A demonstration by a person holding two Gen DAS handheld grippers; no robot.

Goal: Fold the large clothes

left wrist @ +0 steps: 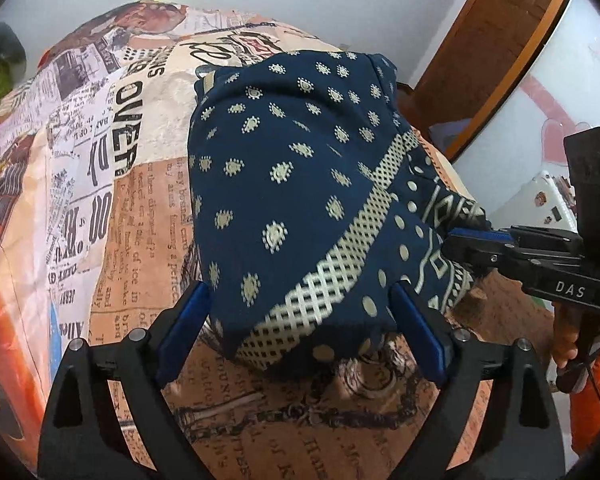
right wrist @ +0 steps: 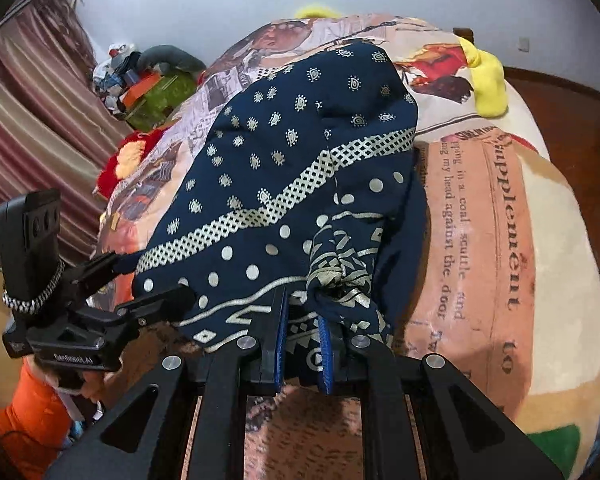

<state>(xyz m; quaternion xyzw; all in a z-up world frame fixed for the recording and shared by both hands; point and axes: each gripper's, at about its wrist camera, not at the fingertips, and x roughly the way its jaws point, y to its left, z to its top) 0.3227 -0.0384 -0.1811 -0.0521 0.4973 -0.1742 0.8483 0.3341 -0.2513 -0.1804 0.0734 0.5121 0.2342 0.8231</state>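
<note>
Navy garment point(left wrist: 284, 184) is draped over the printed bedspread point(left wrist: 140, 208), its hem pinched by the right gripper point(right wrist: 303, 354). The left gripper point(left wrist: 300, 320) is held wide around the near edge; both corners should be drawn level before the fold is laid.

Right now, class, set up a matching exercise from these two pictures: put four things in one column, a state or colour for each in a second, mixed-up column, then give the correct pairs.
Column one:
1. left tool
2. right tool
3. garment
4. soft toy

Column two:
A. yellow, lying on the bedspread
B. shut on the patterned edge of the cloth
C. dark blue with cream dots
D. jaws wide open around a cloth corner

Pairs: 1-D, 2-B, 3-C, 4-A
</note>
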